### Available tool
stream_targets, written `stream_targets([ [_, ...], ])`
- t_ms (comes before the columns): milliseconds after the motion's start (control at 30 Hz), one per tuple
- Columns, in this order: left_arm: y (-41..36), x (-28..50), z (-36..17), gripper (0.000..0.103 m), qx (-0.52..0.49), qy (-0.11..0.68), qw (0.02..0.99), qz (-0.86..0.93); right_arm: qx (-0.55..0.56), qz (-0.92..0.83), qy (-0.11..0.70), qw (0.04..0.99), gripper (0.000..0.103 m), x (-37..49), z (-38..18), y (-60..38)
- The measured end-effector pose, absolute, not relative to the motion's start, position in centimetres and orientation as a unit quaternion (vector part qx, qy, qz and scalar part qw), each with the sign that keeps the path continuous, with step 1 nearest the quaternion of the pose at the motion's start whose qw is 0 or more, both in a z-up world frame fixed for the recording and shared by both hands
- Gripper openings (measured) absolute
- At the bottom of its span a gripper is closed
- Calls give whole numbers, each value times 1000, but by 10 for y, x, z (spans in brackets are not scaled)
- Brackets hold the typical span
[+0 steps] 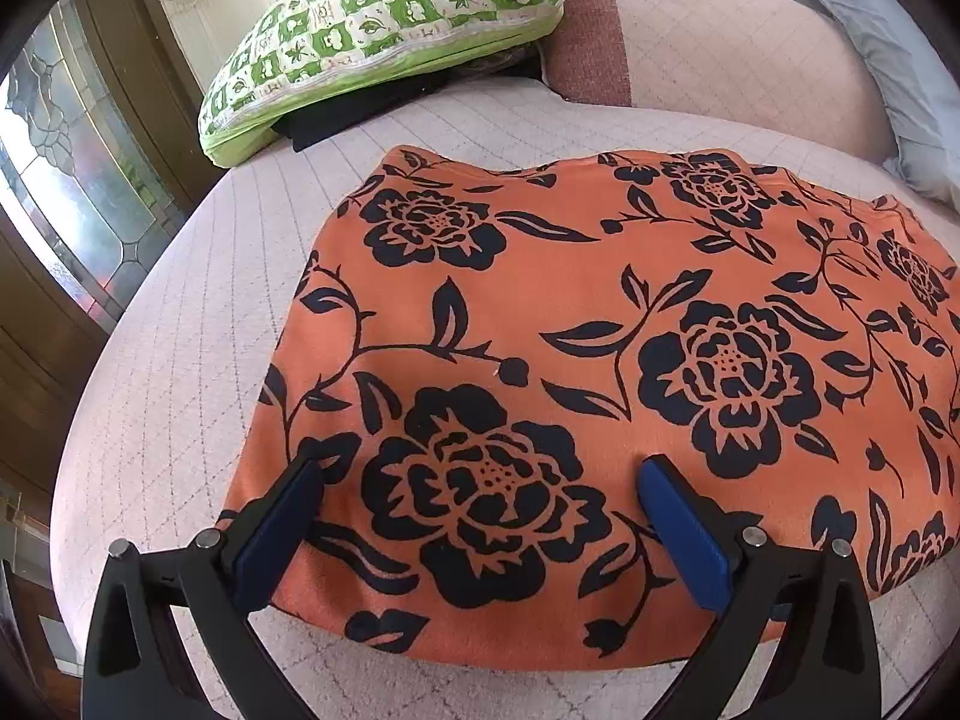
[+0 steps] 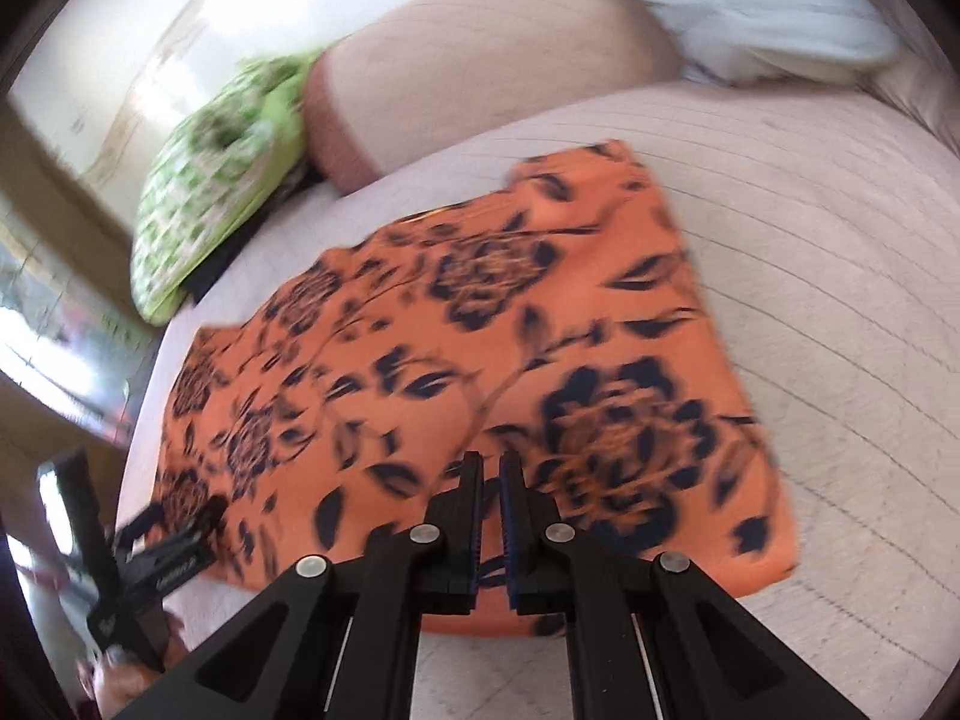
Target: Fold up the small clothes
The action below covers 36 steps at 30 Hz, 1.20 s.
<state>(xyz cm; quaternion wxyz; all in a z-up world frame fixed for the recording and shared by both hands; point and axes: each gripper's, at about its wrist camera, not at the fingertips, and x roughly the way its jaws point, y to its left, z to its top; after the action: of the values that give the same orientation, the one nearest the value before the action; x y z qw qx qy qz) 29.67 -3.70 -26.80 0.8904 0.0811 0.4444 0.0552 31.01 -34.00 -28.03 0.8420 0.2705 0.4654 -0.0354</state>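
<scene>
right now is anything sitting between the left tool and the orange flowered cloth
Nothing visible is. The left tool is open, directly over the near edge of the orange flowered cloth, its fingers astride a black flower. The green patterned pillow lies beyond the cloth's far edge, out of the way.

Orange cloth garment (image 1: 600, 312) w/ black floral print. Bed cover (image 1: 180, 420): pale pink, thin grid lines. Puffy pillow (image 1: 384, 18), green & white checks. Left claw (image 1: 480, 480) pads blue, frame black.
</scene>
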Motion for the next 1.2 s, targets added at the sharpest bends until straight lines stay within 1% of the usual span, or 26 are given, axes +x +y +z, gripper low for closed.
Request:
stream_targets([
  [67, -34, 299, -268, 103, 72, 450, 889, 53, 271, -38, 485, 830, 8, 316, -291, -342],
  [200, -20, 296, -259, 103, 44, 458, 886, 54, 252, -37, 485, 837, 8, 319, -285, -335],
  [267, -8, 289, -251, 103, 25, 452, 889, 67, 265, -29, 482, 835, 8, 319, -283, -333],
  [400, 35, 266, -239, 103, -43, 449, 886, 108, 266, -15, 469, 842, 8, 315, -275, -326],
  [467, 53, 255, -242, 103, -73, 458, 878, 119, 267, -10, 460, 846, 8, 311, -271, -325],
  [633, 85, 236, -262, 103, -185, 492, 845, 101, 277, 2, 461, 843, 8, 306, -271, -320],
  [800, 76, 246, -258, 101, -192, 474, 858, 57, 259, 12, 468, 845, 8, 303, -272, -309],
  [833, 74, 251, -261, 100, -197, 474, 857, 46, 255, 12, 468, 846, 8, 302, -273, -309],
  [867, 73, 258, -265, 94, -205, 476, 854, 35, 254, 12, 467, 847, 8, 302, -272, -309],
  [900, 71, 264, -269, 91, -213, 481, 850, 26, 254, 11, 466, 847, 8, 301, -273, -311],
  [967, 68, 278, -272, 91, -206, 475, 855, 30, 261, 13, 464, 846, 8, 300, -272, -318],
  [1000, 67, 284, -271, 91, -207, 471, 857, 25, 245, 41, 473, 845, 8, 300, -272, -322],
  [1100, 70, 304, -272, 89, -255, 458, 852, -6, 282, 70, 459, 840, 8, 297, -267, -337],
  [1200, 64, 311, -273, 89, -272, 451, 850, -7, 345, 116, 444, 819, 8, 289, -265, -355],
])
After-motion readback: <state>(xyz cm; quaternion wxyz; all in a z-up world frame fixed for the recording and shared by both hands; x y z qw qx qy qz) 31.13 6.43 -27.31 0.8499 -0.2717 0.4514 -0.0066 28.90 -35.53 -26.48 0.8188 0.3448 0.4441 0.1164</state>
